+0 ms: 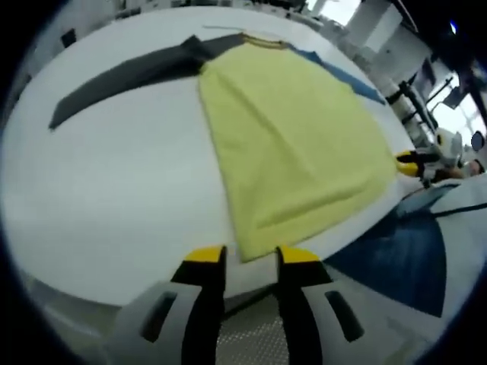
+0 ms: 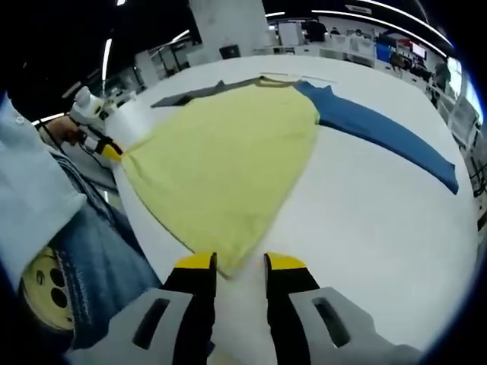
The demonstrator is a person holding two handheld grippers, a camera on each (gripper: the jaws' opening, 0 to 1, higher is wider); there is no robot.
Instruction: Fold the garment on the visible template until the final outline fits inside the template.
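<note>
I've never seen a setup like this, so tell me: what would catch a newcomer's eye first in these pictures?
The bright yellow garment spread flat on the white table stands out most, with a dark grey sleeve stretching out on one side and a blue sleeve on the other. Next come the yellow-tipped jaws of the left tool and right tool, each open at a bottom corner of the garment.

Ahead of your left gripper (image 1: 251,262) lies a white table (image 1: 114,198), its near edge just beyond the jaw tips. On it rests a garment with a yellow body (image 1: 297,144), one bottom corner right at those jaws. Its dark grey sleeve (image 1: 122,80) stretches far left; its blue sleeve (image 2: 380,125) reaches right across the bare white top ahead of your right gripper (image 2: 240,266).
</note>
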